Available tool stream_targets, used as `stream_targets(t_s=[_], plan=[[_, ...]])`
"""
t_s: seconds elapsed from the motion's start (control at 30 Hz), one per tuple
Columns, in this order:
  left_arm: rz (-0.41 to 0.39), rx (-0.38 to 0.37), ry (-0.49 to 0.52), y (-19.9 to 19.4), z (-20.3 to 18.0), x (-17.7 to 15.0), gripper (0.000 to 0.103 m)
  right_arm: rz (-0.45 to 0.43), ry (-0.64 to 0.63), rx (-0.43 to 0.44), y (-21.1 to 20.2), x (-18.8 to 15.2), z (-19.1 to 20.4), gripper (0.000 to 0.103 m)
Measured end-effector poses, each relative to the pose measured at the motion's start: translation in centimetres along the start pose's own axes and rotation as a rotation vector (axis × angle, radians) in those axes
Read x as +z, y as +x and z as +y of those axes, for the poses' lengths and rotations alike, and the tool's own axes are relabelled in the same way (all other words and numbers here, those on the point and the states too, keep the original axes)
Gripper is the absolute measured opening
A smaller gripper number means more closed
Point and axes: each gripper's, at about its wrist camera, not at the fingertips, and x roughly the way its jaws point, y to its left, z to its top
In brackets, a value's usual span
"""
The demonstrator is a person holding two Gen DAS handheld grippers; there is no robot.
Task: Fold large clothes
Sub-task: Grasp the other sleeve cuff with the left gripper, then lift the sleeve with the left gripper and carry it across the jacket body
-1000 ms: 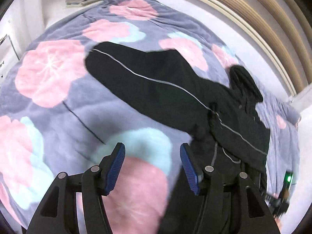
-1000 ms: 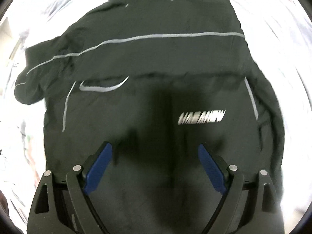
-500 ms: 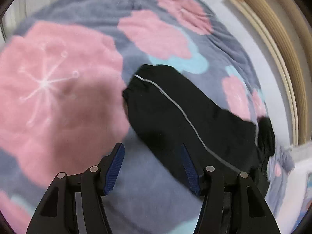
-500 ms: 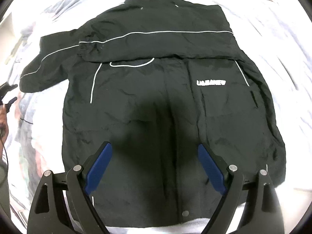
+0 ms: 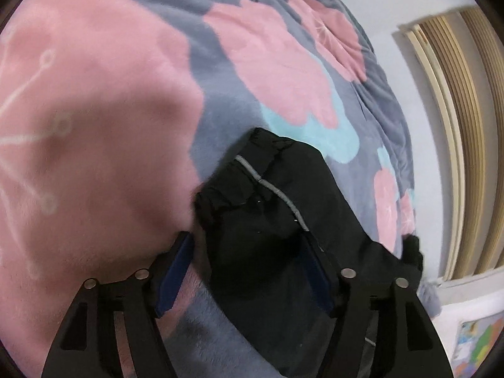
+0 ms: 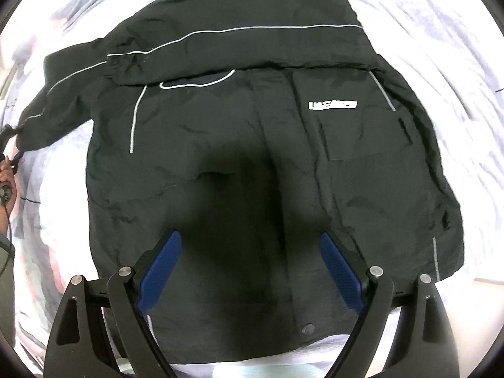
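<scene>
A large black jacket (image 6: 252, 145) with thin white piping and a white chest logo lies spread flat on the bed, hood at the far end. One sleeve lies folded across the chest; the other sleeve (image 5: 277, 220) stretches out to the left. My left gripper (image 5: 245, 271) is open, its blue pads on either side of that sleeve's cuff end, low over the blanket. It also shows at the left edge of the right wrist view (image 6: 9, 151). My right gripper (image 6: 249, 271) is open and empty above the jacket's lower hem.
The bed is covered by a fluffy grey blanket (image 5: 94, 126) with large pink and light blue flowers. A white wall and a ribbed wooden headboard (image 5: 466, 126) stand at the right. A colourful item (image 5: 482, 337) shows at the lower right.
My left gripper has moved along the outstretched sleeve to its cuff and dropped lower, so the cuff now lies between its pads. My right gripper has hardly moved over the hem.
</scene>
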Motion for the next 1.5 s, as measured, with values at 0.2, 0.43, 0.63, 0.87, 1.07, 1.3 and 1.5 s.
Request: stream_targets(t_s=[0.2,0.43,0.63,0.87,1.07,1.3,1.5], plan=[[-0.051,0.030,0.158,-2.4,-3.5,-0.5,0.019,-0.065,-0.048,0.017,-2.8,1.4,2.3,0.088],[-0.141,-0.013,0.316,-8.7,-9.2,-2.6,0.015,-0.220,-0.105,-0.017,-9.2,3.0,4.8,0.088],[-0.184,-0.027,0.457,-13.3,-14.7,-6.4,0.014,-0.279,-0.117,-0.107,-13.2,4.2,4.1,0.088],[-0.215,-0.009,0.592,-16.9,-20.9,-12.9,0.014,-0.347,-0.155,-0.096,-16.6,5.1,1.8,0.088],[-0.221,0.005,0.682,-18.5,-26.0,-19.1,0.014,-0.459,-0.163,-0.106,-20.5,6.2,-1.8,0.088],[-0.200,0.008,0.752,-18.3,-31.6,-25.5,0.013,-0.534,-0.141,-0.097,-23.5,7.9,-6.6,0.088],[-0.181,0.013,0.805,-17.9,-36.1,-30.1,0.013,-0.583,-0.101,-0.044,-25.0,9.5,-10.7,0.088]])
